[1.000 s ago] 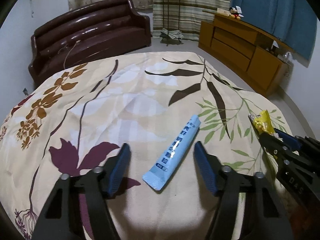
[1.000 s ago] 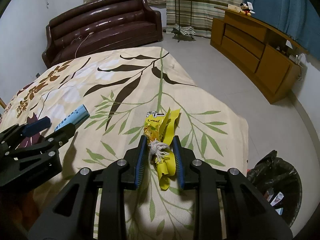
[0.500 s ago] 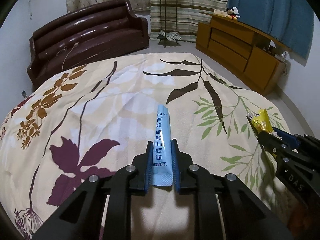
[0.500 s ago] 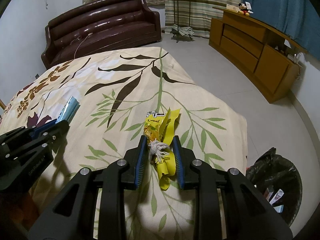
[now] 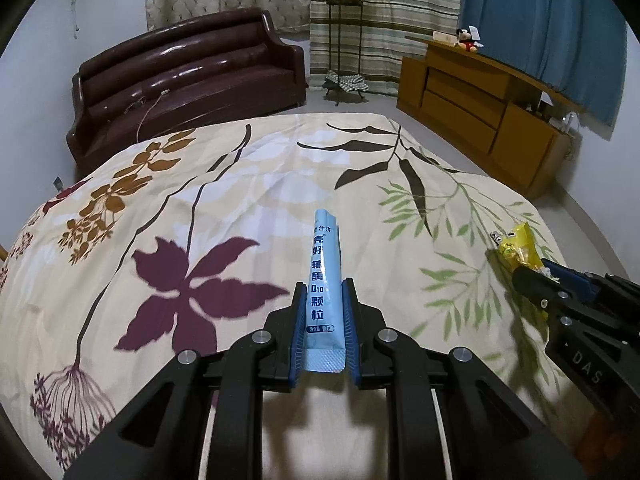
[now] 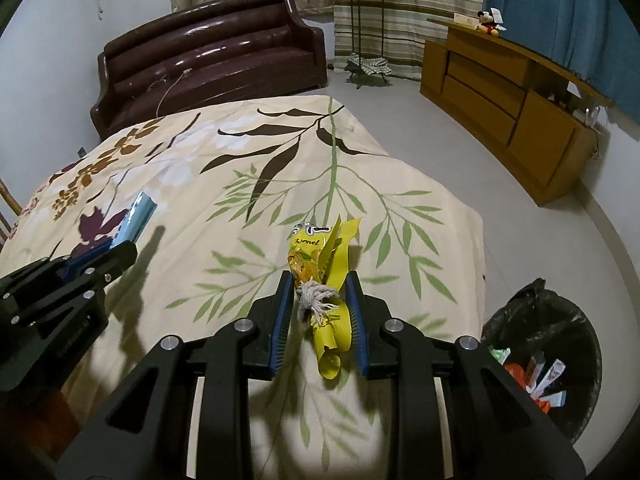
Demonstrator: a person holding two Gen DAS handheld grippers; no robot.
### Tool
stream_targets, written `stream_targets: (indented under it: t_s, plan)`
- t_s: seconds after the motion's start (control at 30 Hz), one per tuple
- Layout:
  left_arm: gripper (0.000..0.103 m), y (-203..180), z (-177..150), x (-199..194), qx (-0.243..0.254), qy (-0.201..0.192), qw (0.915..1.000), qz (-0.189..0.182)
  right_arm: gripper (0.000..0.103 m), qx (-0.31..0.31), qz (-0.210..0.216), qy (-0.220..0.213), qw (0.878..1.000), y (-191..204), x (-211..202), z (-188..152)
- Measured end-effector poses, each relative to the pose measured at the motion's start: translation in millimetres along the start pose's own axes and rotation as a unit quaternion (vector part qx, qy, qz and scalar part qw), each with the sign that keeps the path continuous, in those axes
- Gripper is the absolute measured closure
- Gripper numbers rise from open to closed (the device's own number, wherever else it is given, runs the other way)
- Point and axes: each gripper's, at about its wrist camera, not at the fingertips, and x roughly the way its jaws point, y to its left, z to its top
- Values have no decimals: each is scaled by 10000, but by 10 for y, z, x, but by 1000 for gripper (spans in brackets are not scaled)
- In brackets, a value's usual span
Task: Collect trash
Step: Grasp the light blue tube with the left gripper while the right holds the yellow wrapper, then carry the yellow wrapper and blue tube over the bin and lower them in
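Blue sachet (image 5: 324,292) stands clamped between left claw (image 5: 323,300) pads.

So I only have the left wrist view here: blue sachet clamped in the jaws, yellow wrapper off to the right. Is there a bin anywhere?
Observer: Yes, the right wrist view shows a trash bin with a black liner on the floor, beside the bed's near right corner.
Operator: Empty?
Observer: No, several sachets and an orange scrap lie inside.
Operator: Is the yellow wrapper alone in the right gripper?
Observer: No. The right gripper pinches the yellow wrapper together with a knot of white string.
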Motion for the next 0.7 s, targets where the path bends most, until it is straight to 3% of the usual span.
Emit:
stream_targets:
  t_s: [0.7]
  plan:
    - [84, -270, -448, -683, 29, -307, 9995, -18, 77, 129, 114, -108, 9998, -44, -656, -659]
